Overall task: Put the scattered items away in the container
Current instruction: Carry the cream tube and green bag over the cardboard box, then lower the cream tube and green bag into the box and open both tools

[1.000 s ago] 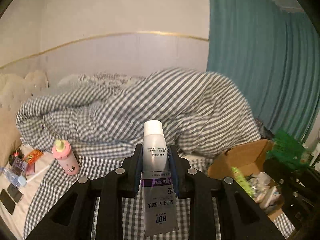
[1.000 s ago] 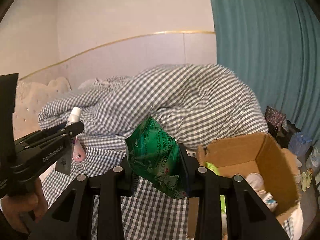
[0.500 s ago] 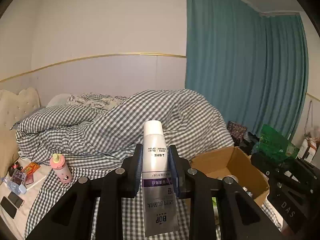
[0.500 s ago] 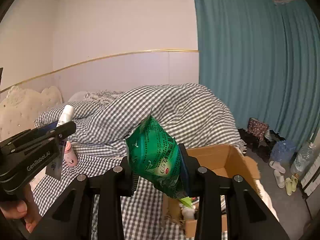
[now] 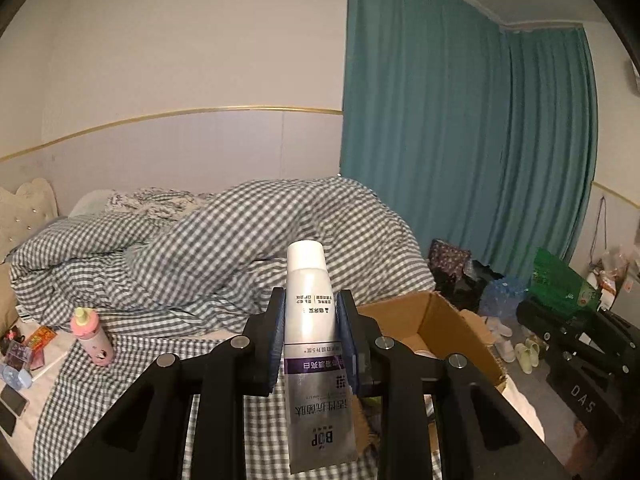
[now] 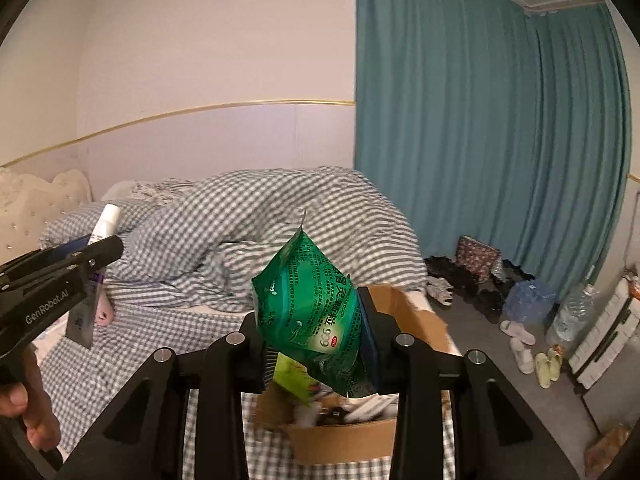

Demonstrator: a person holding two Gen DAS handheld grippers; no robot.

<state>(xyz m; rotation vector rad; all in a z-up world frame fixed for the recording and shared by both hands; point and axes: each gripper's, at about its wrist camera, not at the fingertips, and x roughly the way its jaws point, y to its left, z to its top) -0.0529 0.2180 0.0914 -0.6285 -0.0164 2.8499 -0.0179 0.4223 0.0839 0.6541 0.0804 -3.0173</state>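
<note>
My left gripper (image 5: 311, 322) is shut on a silver-white BOP tube (image 5: 310, 320) with a white cap, held upright above the bed. My right gripper (image 6: 316, 320) is shut on a green foil packet (image 6: 316, 312), held over the open cardboard box (image 6: 340, 436) that sits on the bed with several items inside. In the left wrist view the box (image 5: 452, 332) is just right of the tube, and the right gripper with the green packet (image 5: 560, 284) shows at far right. In the right wrist view the left gripper (image 6: 96, 256) with the tube (image 6: 102, 226) shows at left.
A rumpled grey checked duvet (image 5: 240, 248) covers the bed. A pink bottle (image 5: 91, 342), phones and small items (image 5: 24, 360) lie at the left edge. Teal curtains (image 6: 480, 140), slippers (image 6: 524, 348), water bottles (image 6: 528, 300) and bags crowd the floor on the right.
Both grippers have risen and pulled back, so more of the room and floor shows. The right gripper with the green packet now sits over the box. Both grips are unchanged.
</note>
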